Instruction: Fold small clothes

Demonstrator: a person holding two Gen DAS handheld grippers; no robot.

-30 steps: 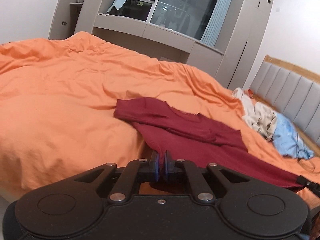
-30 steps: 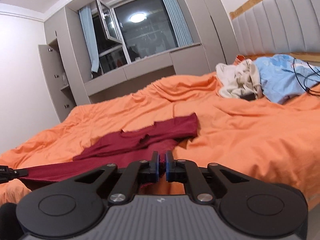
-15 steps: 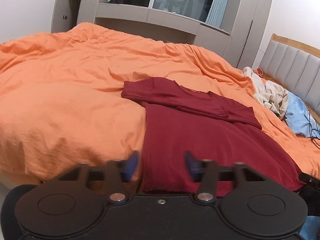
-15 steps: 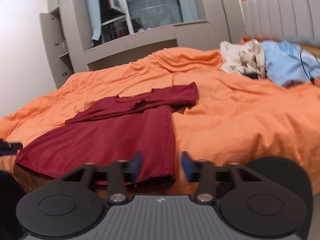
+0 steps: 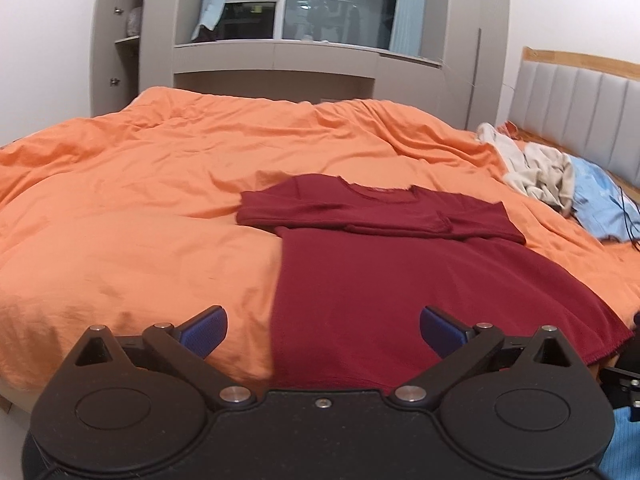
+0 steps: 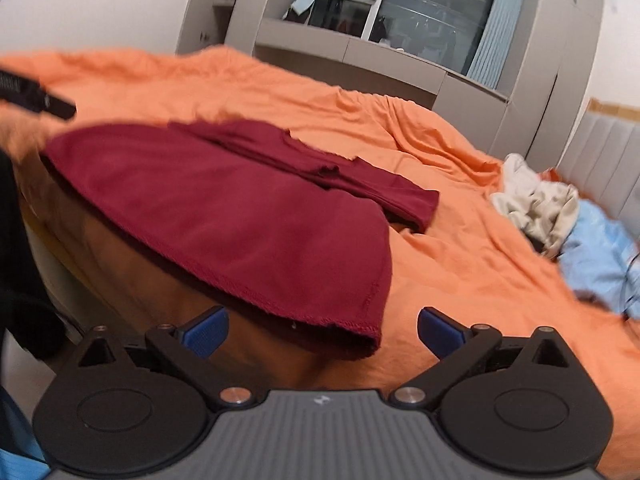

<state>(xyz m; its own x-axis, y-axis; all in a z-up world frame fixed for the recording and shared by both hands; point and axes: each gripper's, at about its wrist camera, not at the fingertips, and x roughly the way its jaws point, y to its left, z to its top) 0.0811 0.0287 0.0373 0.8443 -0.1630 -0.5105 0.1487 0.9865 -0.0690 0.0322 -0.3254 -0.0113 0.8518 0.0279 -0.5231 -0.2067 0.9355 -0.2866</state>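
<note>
Red shirt (image 5: 404, 280) flat on orange bed (image 5: 140, 220), hem at near edge; soft, light, floppy, prob. best pinched at hem corners w/ left gripper (image 5: 322, 330) & right gripper (image 6: 322, 330), both jaws opening, nothing gripped.

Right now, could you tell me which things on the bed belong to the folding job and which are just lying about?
Part of the job:
- dark red T-shirt, spread flat
- left gripper, jaws opening, nothing between them
- right gripper, jaws opening, nothing between them

Just lying about:
- cream garment
- light blue cloth
- orange duvet
</note>
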